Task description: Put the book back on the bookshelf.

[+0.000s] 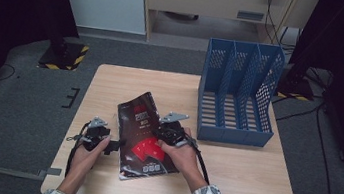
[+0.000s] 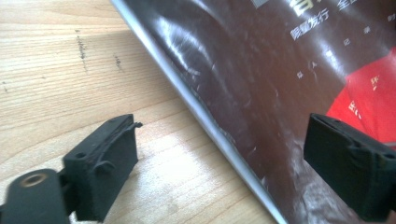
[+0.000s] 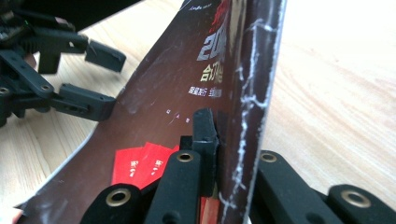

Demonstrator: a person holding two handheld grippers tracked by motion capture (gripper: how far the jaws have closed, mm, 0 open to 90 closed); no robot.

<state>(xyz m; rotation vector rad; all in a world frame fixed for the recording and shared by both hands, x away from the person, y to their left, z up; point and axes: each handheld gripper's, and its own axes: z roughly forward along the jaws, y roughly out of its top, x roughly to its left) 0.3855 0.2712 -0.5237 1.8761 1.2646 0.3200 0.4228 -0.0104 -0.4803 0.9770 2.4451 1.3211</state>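
Your right gripper (image 3: pixel 212 140) has its jaws clenched on the right edge of the glossy dark-brown magazine with red cover panels (image 1: pixel 144 136), the cover nipped tight between the two black jaws as the right gripper view shows, with that edge tilted up off the surface. Your left gripper (image 2: pixel 224 154) stands released: its jaws are spread wide, one over bare wood and the other over the cover, straddling the magazine's pale left edge without pressing on it. In the high view the magazine lies near the front middle of the light wooden surface (image 1: pixel 250 178), skewed so its top leans toward the blue perforated plastic file rack with three slots (image 1: pixel 238 93), which stands upright at the far right, well apart from it. The step in hand looks like a handover of the grip, so that the right gripper alone carries the magazine while the left lets go. The next move, as I judge it, calls for you to draw the left jaws clear of the edge, then raise the magazine upright with the right gripper and carry it toward the rack. Keep the grip firm, since a limp glossy cover may sag or slip, and line the spine up with one slot before lowering it in.
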